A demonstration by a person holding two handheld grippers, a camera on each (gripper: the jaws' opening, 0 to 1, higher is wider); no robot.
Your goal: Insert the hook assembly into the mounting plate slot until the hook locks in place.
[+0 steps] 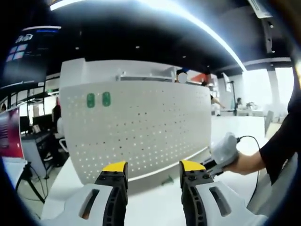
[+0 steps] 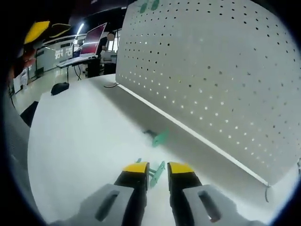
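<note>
In my left gripper view the left gripper (image 1: pixel 154 170) is held level above the near part of the white table (image 1: pixel 155 207), its yellow-tipped jaws spread wide with nothing between them, aimed squarely at the upright white pegboard (image 1: pixel 141 132) that stands along the table's far edge. Two green pieces (image 1: pixel 98 99) sit in the board's upper left corner. At the right of this view a person's hand (image 1: pixel 244 162) grips the handle of the right gripper, which is angled down toward the table near the board's foot, where a small green hook (image 1: pixel 168 180) lies. My right gripper view sees the board obliquely from close in, and it gives detail the other lacks: the right gripper (image 2: pixel 158 168) is tilted low over the table, jaws drawn close together around a thin green hook piece (image 2: pixel 157 173) standing between the yellow tips; I cannot tell whether the pads are actually pressing on it. A second green hook (image 2: pixel 161 138) lies on the table just ahead, near the board's bottom rail, apart from the gripper.
</note>
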